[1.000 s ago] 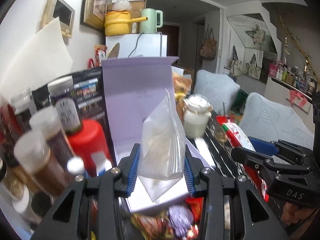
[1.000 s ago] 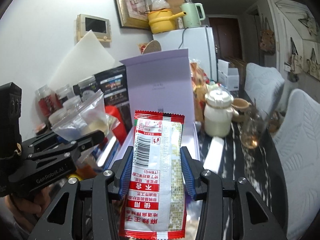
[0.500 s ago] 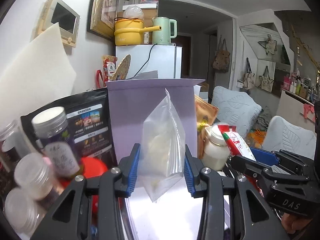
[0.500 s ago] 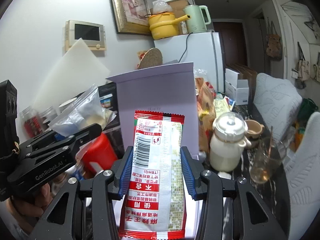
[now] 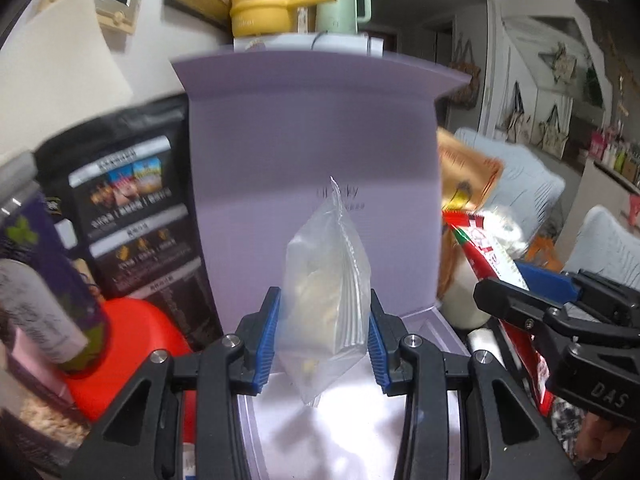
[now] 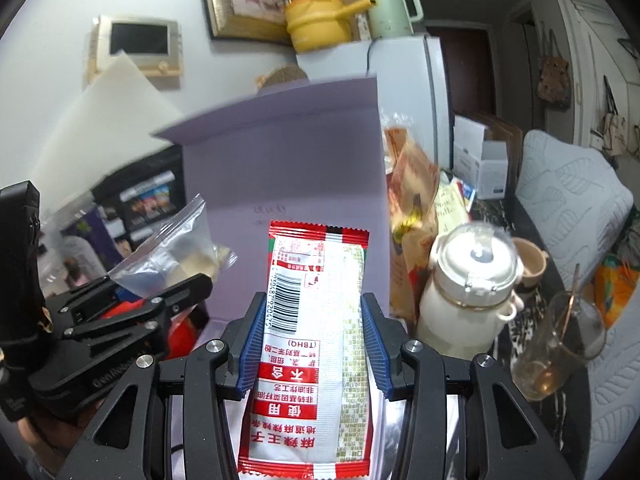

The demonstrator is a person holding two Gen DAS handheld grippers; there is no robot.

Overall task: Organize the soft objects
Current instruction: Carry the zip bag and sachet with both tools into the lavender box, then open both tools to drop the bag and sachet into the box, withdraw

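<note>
Left hand-held gripper is clamping a clear plastic zip bag; right hand-held gripper is clamping a red-and-white snack packet, both poised over the open lilac box for depositing.

A red snack packet reads "(TBHQ)" below its barcode; the right hand-held gripper bears "DAS".

Left hand-held gripper clamps clear zip bag, upright, over open lilac box. Right hand-held gripper at right edge, gripping red-and-white snack packet. Red lid, black pouch at left.
</note>
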